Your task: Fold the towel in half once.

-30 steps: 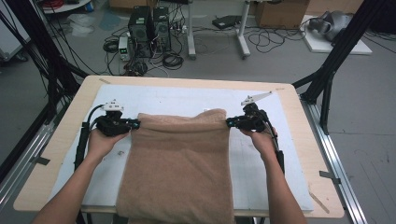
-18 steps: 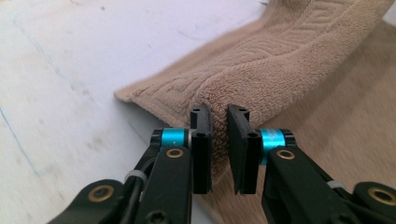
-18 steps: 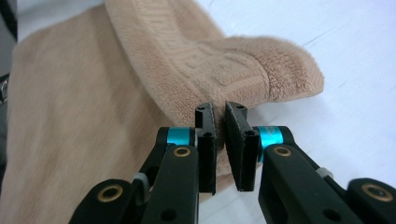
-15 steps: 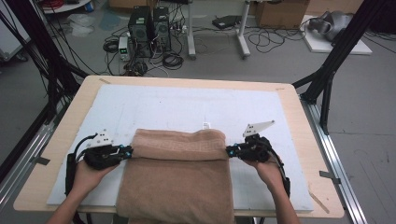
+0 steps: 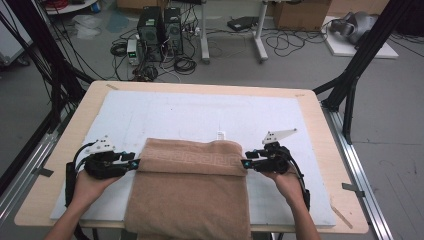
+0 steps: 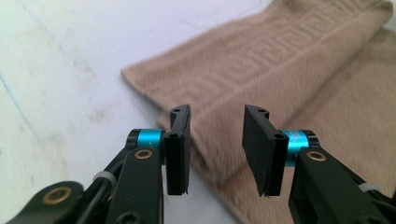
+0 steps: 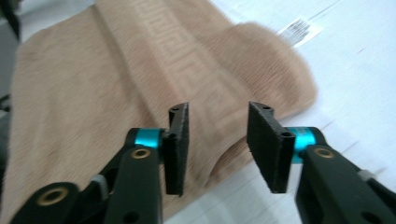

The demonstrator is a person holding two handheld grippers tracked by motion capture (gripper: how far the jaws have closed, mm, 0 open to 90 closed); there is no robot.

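A tan towel (image 5: 190, 190) with a key-pattern band lies folded on the white mat (image 5: 200, 112), its near end hanging over the table's front edge. My left gripper (image 5: 134, 164) sits at the fold's left end. Its jaws have just been opening and stand apart (image 6: 215, 149), with the towel's edge (image 6: 280, 70) lying beyond them, untouched by the pads. My right gripper (image 5: 246, 163) sits at the fold's right end. Its jaws have also just been opening (image 7: 218, 147), and the towel's corner (image 7: 93, 93) lies behind them, free of the pads.
A small white label (image 5: 220, 134) lies on the mat just behind the fold. The wooden table edge (image 5: 325, 150) frames the mat. Black frame legs, cables and computer towers stand on the floor beyond the table.
Both hands drew the towel's far edge toward the person, laying it over as a fold. Both grippers then opened and let the towel go.
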